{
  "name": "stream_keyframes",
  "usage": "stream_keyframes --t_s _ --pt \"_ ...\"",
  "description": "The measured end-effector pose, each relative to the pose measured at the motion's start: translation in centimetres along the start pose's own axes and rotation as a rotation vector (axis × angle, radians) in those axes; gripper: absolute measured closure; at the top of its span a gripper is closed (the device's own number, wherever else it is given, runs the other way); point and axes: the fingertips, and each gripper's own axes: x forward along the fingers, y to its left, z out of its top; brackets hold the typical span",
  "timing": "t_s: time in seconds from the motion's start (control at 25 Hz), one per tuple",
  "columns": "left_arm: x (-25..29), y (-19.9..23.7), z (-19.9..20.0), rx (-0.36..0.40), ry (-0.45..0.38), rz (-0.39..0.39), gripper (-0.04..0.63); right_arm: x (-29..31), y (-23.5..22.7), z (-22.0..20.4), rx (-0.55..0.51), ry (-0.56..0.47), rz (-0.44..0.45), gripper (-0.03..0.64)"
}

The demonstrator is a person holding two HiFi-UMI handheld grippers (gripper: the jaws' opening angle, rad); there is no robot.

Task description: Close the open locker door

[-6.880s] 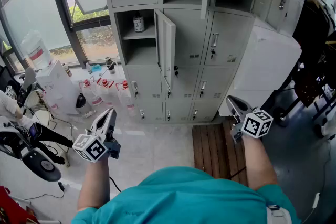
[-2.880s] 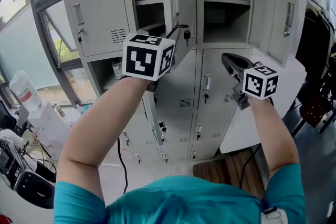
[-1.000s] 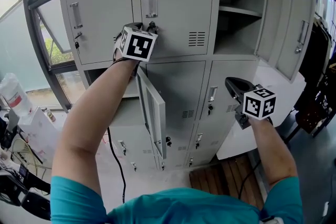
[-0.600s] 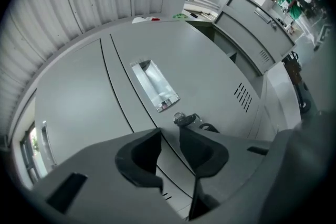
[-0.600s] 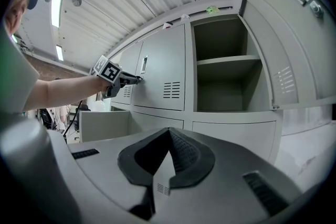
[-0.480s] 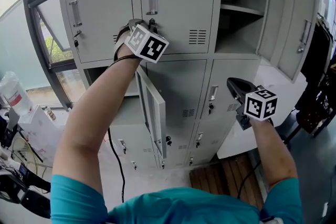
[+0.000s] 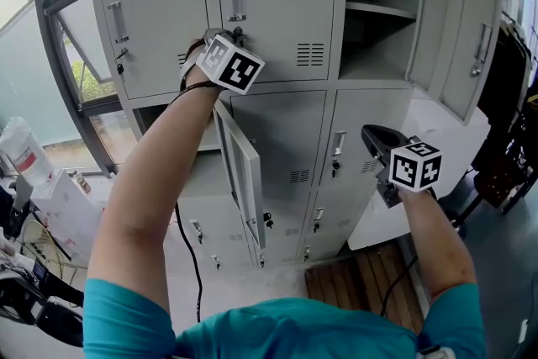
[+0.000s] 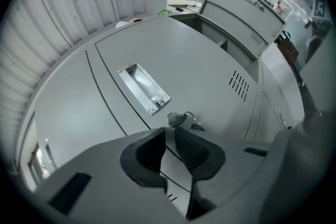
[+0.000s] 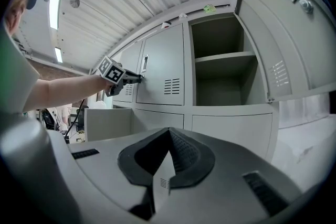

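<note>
The grey upper locker door (image 7: pixel 277 4) stands shut, with its recessed handle (image 8: pixel 143 89) above a small key (image 8: pixel 176 119) in the lock. My left gripper (image 7: pixel 236 35) is held level against that door at the key. Its jaws (image 8: pixel 170 127) have just been closing and keep a slim gap, with the key right at their tips and nothing pressed between the pads. One row down, a locker door (image 7: pixel 239 172) hangs open towards me. My right gripper (image 7: pixel 368 131) hovers in front of the lower lockers, shut and empty (image 9: pixel 168 130).
The upper right locker (image 7: pixel 378 4) is open with a bare shelf, and its door (image 7: pixel 437 21) is swung out to the right. A window (image 7: pixel 50 38) is on the left above clutter on the floor, and a wooden pallet (image 7: pixel 370 273) lies below.
The upper door, open about three seconds ago, is shut. In the last second the left gripper's marker cube rolled at the lock. The right gripper barely moved.
</note>
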Motion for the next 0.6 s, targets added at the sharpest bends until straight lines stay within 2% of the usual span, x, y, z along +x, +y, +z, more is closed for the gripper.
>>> stream_keyframes --t_s 0.24,0.44,0.6 --pt "-0.8 -1.2 -1.5 -0.228 -0.025 -0.123 0.529 -0.8 1.2 0.5 -0.011 -0.005 0.019 0.627" --pt "-4.3 -0.9 -2.9 -0.327 -0.065 -0.165 0.529 -1.0 1.9 1.3 -0.024 -0.012 0.033 0.627" --pt "-9.0 0.7 -4.1 -0.445 -0.119 -0.203 0.529 -0.6 3.2 2.3 -0.039 -0.026 0.063 0.627"
